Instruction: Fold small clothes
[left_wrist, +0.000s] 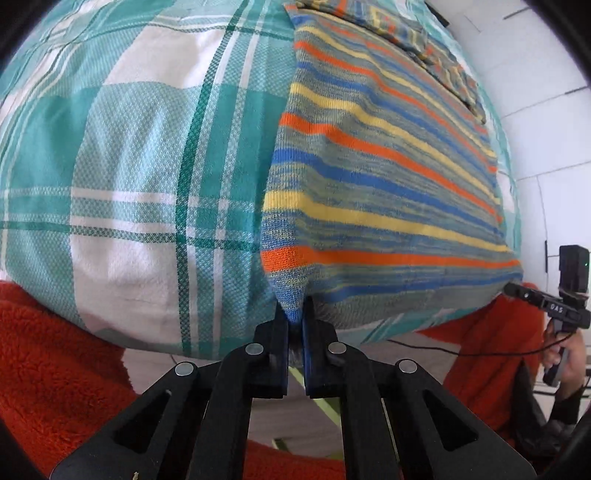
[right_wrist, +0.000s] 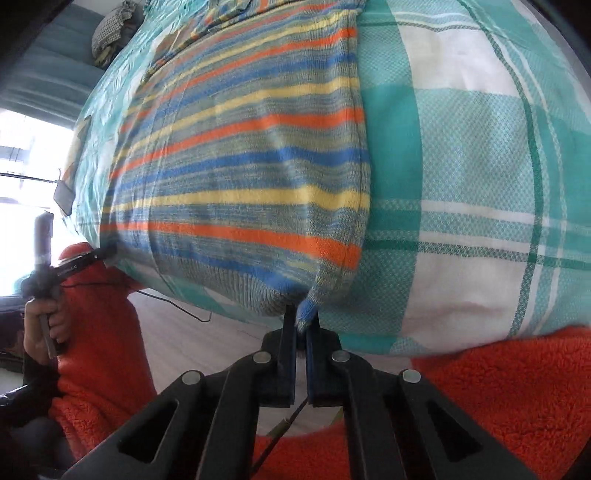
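A small knit garment (left_wrist: 384, 177) striped in orange, blue, yellow and grey lies flat on a teal and white checked sheet (left_wrist: 140, 147). My left gripper (left_wrist: 294, 314) is shut on the garment's near left corner, which bunches up between its jaws. In the right wrist view the same striped garment (right_wrist: 240, 166) fills the middle, and my right gripper (right_wrist: 302, 319) is shut on its near right corner. The right gripper (left_wrist: 532, 295) also shows at the far right of the left wrist view, and the left gripper (right_wrist: 99, 254) at the left of the right wrist view.
The checked sheet (right_wrist: 461, 166) covers a bed whose near edge runs just in front of both grippers. A person's red fleece sleeves (left_wrist: 55, 362) (right_wrist: 517, 387) frame the bottom. A hand (right_wrist: 40, 325) holds the other gripper's handle. A crumpled checked cloth (right_wrist: 114, 29) lies at the far left.
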